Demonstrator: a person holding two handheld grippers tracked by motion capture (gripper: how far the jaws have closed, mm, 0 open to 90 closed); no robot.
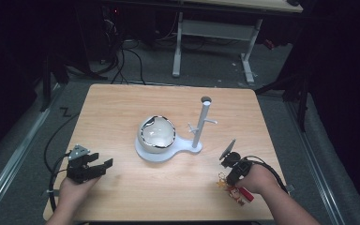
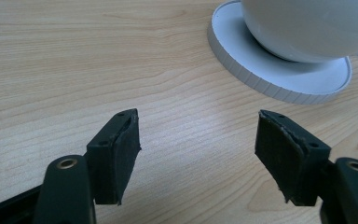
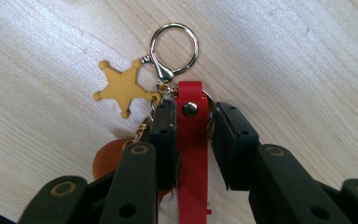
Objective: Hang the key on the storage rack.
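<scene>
A white-legged desk [image 1: 215, 28] stands behind on grey floor [image 1: 206, 70], cables [image 1: 122, 61] trailing in darkness.

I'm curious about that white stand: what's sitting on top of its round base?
A pale ball rests on the stand's round base, with the upright post beside it. Where they touch is covered by the ball.
</scene>
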